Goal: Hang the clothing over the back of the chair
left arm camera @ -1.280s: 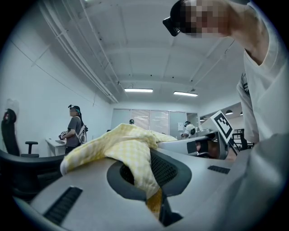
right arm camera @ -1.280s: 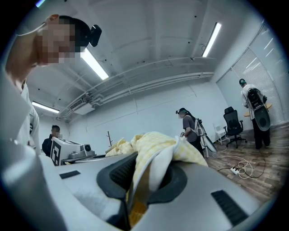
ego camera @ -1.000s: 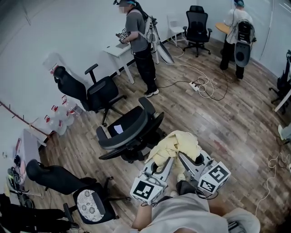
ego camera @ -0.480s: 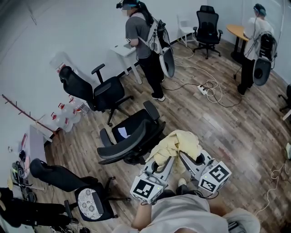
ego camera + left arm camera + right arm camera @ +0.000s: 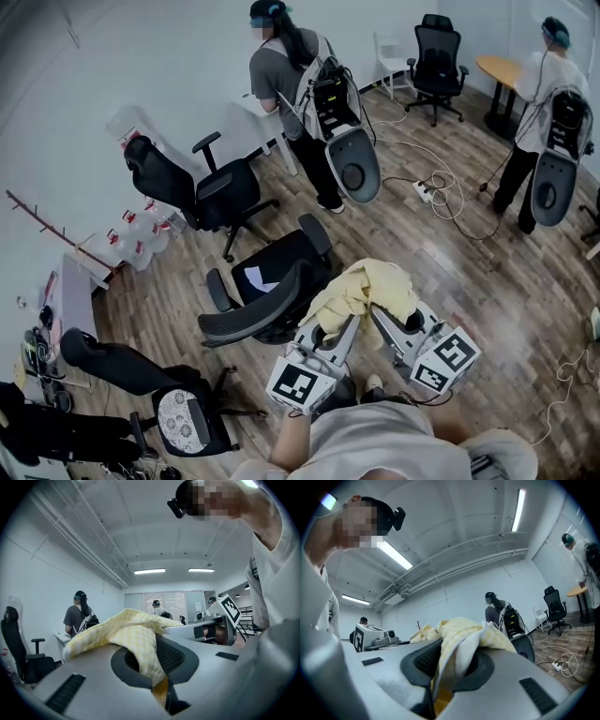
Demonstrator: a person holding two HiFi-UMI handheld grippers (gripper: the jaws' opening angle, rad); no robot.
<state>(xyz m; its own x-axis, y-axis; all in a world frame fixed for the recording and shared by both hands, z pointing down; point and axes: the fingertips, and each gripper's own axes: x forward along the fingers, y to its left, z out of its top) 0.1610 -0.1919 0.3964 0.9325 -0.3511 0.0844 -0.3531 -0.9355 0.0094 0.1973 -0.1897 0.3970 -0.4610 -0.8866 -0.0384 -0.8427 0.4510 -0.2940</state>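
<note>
Clothing [image 5: 367, 289]: pale yellow checked garment, bunched in a mound and held off the wood floor [image 5: 487, 281] between both grippers. In the head view it sits just right of the nearest black chair [image 5: 281, 267]. Its long axis runs roughly left-right across that view, from 1 gripper to the other. The bulk heaps up beyond the jaw tips, on the side away from the person. The left end trails down toward the chair; touching or not, cannot tell.

Left gripper [image 5: 330, 328]: jaws pressed nearly together, pinching a thin fold. In the left gripper view the cloth runs down into the slot between them and drapes over 1 jaw.

Right gripper [image 5: 392, 323]: jaws clamped on a thicker wad, with fabric spilling over the top.

Both grippers point level, side by side, angling slightly toward each other.

Chair back [image 5: 248, 323]: left of the left gripper and apart from the garment. A white sheet [image 5: 255, 275] lies on the seat.
</note>
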